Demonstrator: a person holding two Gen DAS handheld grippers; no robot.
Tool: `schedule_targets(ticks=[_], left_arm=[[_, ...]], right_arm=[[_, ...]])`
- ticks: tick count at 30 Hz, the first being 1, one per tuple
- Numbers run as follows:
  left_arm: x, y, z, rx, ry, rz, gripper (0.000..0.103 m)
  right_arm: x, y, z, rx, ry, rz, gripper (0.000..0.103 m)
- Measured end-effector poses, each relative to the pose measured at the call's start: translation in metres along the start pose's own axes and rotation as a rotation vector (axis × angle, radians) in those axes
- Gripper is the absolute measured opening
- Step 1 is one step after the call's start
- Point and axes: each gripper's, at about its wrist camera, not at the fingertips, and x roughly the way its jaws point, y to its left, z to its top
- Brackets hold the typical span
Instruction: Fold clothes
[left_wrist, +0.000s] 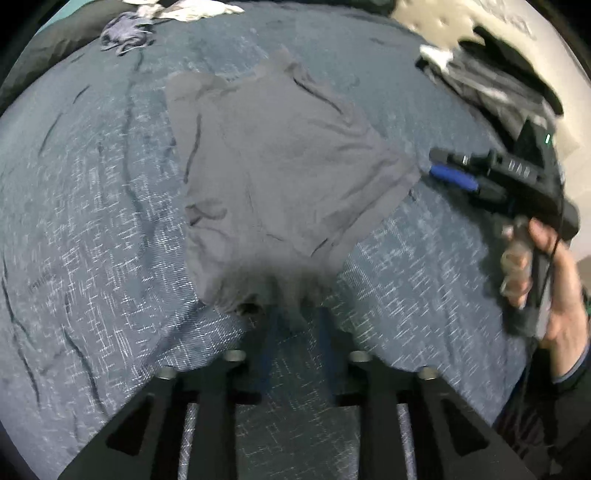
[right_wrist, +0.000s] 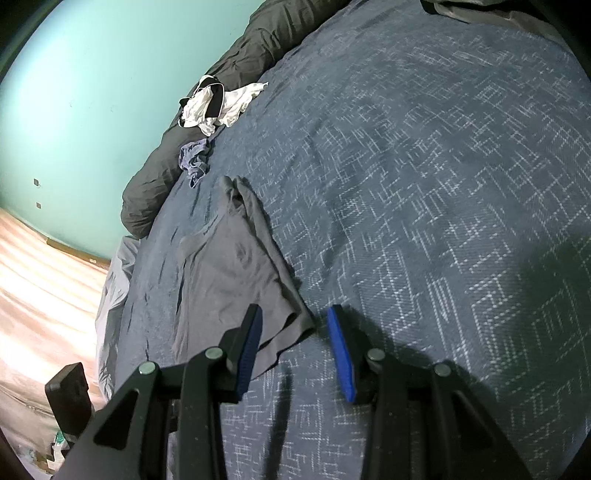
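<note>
Grey shirt (left_wrist: 280, 166) spread nearly flat on the bed (left_wrist: 92, 221), still rumpled, no clean fold visible yet. Left gripper (left_wrist: 295, 314) at the shirt's near hem, fingers blurred under cloth; cannot tell whether gripping. Right gripper (right_wrist: 295, 350) partly open, straddling the shirt's corner, pads not pressing. Beyond the shirt, white garment (right_wrist: 218, 103) and blue garment (right_wrist: 195, 158) crumpled, unfolded. Most of the folding apparently left.

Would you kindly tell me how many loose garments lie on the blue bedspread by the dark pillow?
2: a white and black garment farther along the dark pillow, and a small bluish garment nearer the spread grey shirt. More may be hidden.
</note>
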Motion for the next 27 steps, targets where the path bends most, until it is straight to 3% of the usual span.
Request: schedule_targets(ticks=[6,19,22,26,27], left_arm=[[-0.018,0.023,0.005,-0.107,-0.071,-0.007,0.037],[0.022,0.044,0.005,-0.18,-0.036,0.006,0.037],[0.024,0.045,0.003,-0.179,-0.038,0.007,0.037],[0.02,0.048,0.0,-0.181,-0.042,0.006,0.037],[0.02,0.048,0.0,-0.182,-0.043,0.006,0.037]], right_arm=[[0.003,0.005,0.005,0.0,0.005,0.027,0.037],[0.014,0.008,0.006,-0.014,0.027,0.01,0.036],[0.02,0.009,0.004,-0.028,0.047,-0.016,0.03],[0.023,0.011,0.003,-0.049,0.049,-0.047,0.006],[0.022,0.011,0.002,-0.052,0.046,-0.051,0.004]])
